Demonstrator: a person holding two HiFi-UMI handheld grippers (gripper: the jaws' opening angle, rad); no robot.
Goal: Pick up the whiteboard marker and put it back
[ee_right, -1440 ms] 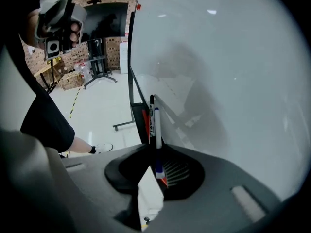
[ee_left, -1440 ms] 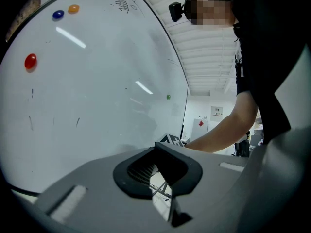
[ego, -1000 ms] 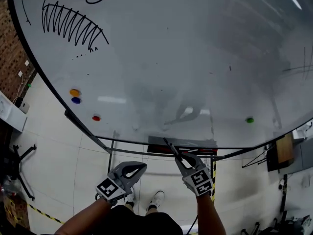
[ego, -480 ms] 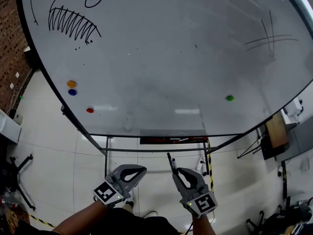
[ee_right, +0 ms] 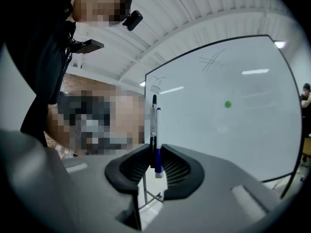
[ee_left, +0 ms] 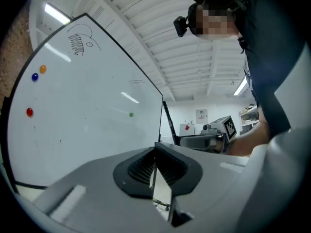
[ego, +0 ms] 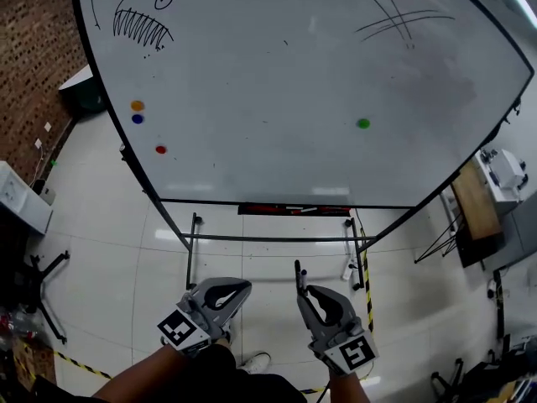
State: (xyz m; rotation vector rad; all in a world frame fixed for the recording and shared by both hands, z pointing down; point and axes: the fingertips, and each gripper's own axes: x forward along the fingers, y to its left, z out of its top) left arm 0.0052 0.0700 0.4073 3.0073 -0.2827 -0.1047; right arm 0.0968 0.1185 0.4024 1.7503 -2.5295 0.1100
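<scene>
My right gripper (ego: 302, 291) is shut on a whiteboard marker (ego: 297, 274) that sticks out past its tips toward the board. In the right gripper view the marker (ee_right: 158, 135) shows a white body with a blue lower part, and a thin black pen (ee_right: 153, 118) stands close beside it between the pads. My left gripper (ego: 243, 288) is shut with nothing in it, level with the right one. Both hang over the floor, well back from the whiteboard (ego: 277, 82) and its dark tray (ego: 294, 210). The left gripper view shows the right gripper (ee_left: 194, 141) and the marker (ee_left: 167, 120).
The board carries a fish drawing (ego: 143, 19), crossed lines (ego: 394, 15) and green (ego: 362, 123), red (ego: 160, 149), orange (ego: 137, 106) and blue (ego: 137, 118) magnets. Its metal stand (ego: 193, 250) rests on white tiles. A wooden table (ego: 474, 204) is at the right, a brick wall (ego: 33, 49) at the left.
Both grippers have drawn back from the tray and the board, which now looks smaller and farther. The right gripper still holds the marker, and the left stays shut.
</scene>
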